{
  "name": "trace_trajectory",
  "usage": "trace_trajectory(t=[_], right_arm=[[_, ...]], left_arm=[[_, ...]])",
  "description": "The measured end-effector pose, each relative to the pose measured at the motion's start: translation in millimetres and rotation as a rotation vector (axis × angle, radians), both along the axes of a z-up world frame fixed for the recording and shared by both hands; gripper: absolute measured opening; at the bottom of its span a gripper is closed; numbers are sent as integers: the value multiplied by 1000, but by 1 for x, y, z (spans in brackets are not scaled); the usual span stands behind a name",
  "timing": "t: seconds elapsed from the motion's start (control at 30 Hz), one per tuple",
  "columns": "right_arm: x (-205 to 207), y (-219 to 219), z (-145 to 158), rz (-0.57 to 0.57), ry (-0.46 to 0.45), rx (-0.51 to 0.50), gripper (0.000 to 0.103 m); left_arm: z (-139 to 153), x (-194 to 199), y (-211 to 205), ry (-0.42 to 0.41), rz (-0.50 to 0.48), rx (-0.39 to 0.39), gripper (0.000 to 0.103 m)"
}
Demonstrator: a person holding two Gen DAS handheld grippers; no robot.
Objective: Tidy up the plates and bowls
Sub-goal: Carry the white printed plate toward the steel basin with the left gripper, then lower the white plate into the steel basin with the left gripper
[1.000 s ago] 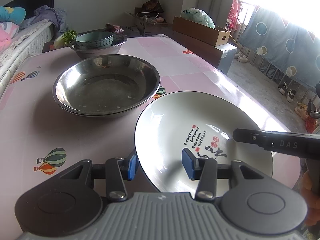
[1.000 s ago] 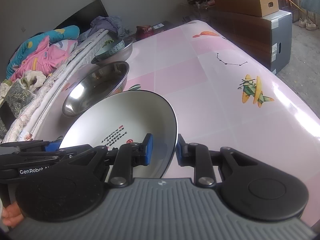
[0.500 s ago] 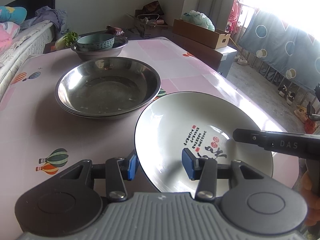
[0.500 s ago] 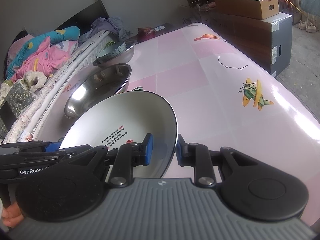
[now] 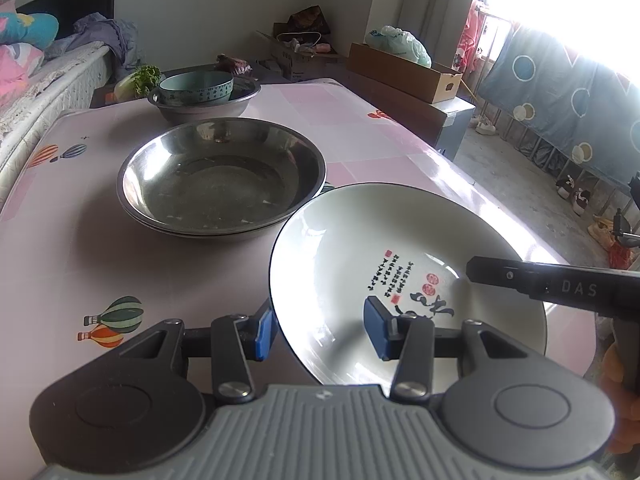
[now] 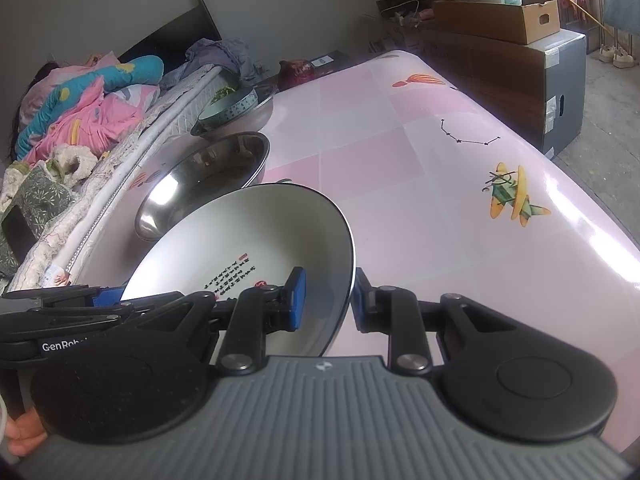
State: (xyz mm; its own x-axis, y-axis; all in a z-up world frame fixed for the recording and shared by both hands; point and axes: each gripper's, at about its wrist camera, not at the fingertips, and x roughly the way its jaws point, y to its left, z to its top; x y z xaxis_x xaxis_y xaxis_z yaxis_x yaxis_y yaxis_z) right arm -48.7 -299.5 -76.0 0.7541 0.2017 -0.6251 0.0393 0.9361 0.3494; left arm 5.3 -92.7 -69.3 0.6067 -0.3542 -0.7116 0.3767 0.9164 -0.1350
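Observation:
A white plate point(image 5: 360, 248) with a black rim and red and black calligraphy hangs tilted just above the pink table, held from both sides. My left gripper point(image 5: 320, 330) straddles its near left rim, one blue pad under the edge and the other on the inner face. My right gripper point(image 6: 326, 300) is shut on the plate point(image 6: 248, 240) at its right rim. Just behind the plate rests a large steel bowl point(image 5: 220, 176). Farther back, a teal bowl point(image 5: 196, 88) sits inside a smaller steel bowl point(image 5: 204, 108).
The pink table point(image 5: 80, 240) with balloon prints ends close on the right. A bed with heaped bedding point(image 6: 80, 120) runs along its left side. A cardboard box point(image 5: 404, 72) on a cabinet stands beyond the far right corner. Greens point(image 5: 140, 78) lie behind the bowls.

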Motion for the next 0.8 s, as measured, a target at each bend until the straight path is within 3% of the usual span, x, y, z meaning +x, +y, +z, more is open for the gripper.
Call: trace_trajectory(t=[0.8], right_arm=[[14, 24, 20, 35, -41, -17, 23]], left_arm=[[17, -1, 26, -45, 57, -43, 46]])
